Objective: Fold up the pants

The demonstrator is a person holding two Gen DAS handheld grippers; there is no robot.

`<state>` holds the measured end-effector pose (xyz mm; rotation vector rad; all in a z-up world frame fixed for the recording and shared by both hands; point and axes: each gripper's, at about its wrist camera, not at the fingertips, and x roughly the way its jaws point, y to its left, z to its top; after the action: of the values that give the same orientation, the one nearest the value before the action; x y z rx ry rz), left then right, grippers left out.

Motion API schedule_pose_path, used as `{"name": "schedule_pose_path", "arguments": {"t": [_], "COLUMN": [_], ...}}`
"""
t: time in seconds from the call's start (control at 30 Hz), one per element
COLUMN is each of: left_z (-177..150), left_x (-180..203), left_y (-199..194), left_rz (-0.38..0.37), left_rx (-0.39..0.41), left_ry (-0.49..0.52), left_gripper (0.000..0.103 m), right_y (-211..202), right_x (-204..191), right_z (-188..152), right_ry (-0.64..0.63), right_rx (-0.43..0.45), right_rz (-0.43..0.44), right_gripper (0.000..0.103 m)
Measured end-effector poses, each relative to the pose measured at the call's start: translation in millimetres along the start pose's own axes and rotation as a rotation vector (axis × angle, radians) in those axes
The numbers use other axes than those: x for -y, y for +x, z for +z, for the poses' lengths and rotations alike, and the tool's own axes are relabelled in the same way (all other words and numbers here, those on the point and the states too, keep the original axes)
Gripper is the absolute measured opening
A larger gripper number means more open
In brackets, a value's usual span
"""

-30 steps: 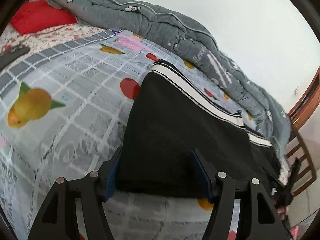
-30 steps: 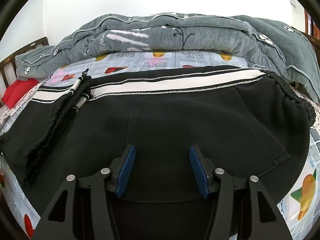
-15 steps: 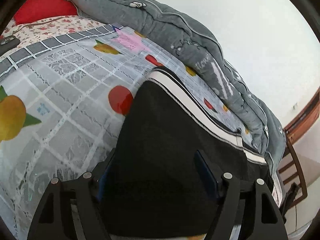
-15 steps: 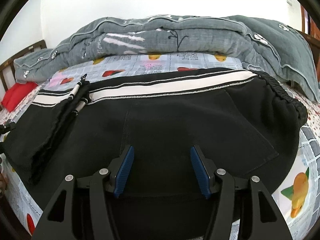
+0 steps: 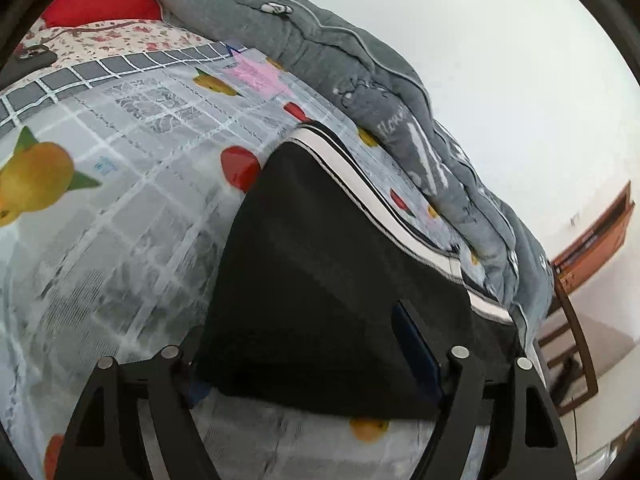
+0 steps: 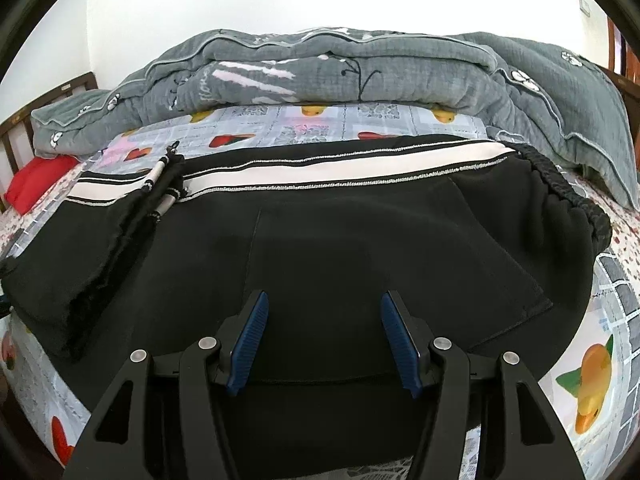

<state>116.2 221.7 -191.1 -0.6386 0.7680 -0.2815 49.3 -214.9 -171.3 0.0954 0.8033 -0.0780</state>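
On the bed [image 6: 616,300] lay black pants [image 6: 340,240] — soft, limp, likely light; best pinched at hem or waistband. Both the left tool [image 5: 316,344] and right tool [image 6: 322,336] hung unclenched, grasping nothing.

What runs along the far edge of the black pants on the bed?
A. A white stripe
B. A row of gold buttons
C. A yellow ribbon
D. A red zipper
A: a white stripe runs the length of the black pants, beside the grey quilt.
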Motion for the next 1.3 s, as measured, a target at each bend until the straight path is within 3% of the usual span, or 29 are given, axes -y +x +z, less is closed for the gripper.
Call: {"name": "schedule_pose_path", "arguments": {"t": [0.13, 0.37, 0.47, 0.63, 0.73, 0.8, 0.93, 1.0, 1.13, 1.3], "left_z": [3.0, -16.4, -8.8, 4.1, 6.1, 8.2, 11.4, 13.3, 19.7, 20.0], "left_x": [1.5, 0.9, -1.1, 7.6, 9.0, 3.2, 4.1, 18.4, 70.7, 150.3], "left_y": [6.2, -12.0, -7.2, 9.2, 12.6, 12.1, 9.0, 5.5, 0.5, 1.7], "left_rz": [0.024, -0.025, -0.024, 0.044, 0.108, 0.16, 0.168, 0.19, 0.216, 0.16], "left_rx": [0.014, 0.018, 0.021, 0.03, 0.04, 0.043, 0.035, 0.054, 0.105, 0.141], "left_ry": [-0.013, -0.037, -0.096, -0.114, -0.129, -0.186, -0.242, -0.217, -0.119, 0.056], "left_gripper": [0.077, 0.077, 0.077, 0.076, 0.059, 0.036, 0.022, 0.016, 0.015, 0.015], "right_y": [-9.5, -26.8, -30.6, -43.5, -51.3, -54.8, -58.2, -59.8, -66.4, -79.0], "right_x": [3.2, 21.3, 30.6, 42.0, 51.7, 59.5, 78.8, 89.6, 111.3, 140.3], "right_z": [-6.6, -20.3, -21.8, -23.8, -27.1, -29.4, -31.9, -31.5, -29.6, -26.9], "right_ry": [0.006, 0.007, 0.022, 0.026, 0.031, 0.033, 0.057, 0.07, 0.094, 0.112], "right_rx": [-0.007, -0.001, -0.003, 0.017, 0.025, 0.028, 0.03, 0.037, 0.055, 0.083], "right_rz": [0.024, 0.026, 0.038, 0.036, 0.032, 0.021, 0.014, 0.012, 0.002, -0.021], "right_gripper": [0.058, 0.058, 0.058, 0.058, 0.058, 0.058, 0.058, 0.058, 0.058, 0.058]}}
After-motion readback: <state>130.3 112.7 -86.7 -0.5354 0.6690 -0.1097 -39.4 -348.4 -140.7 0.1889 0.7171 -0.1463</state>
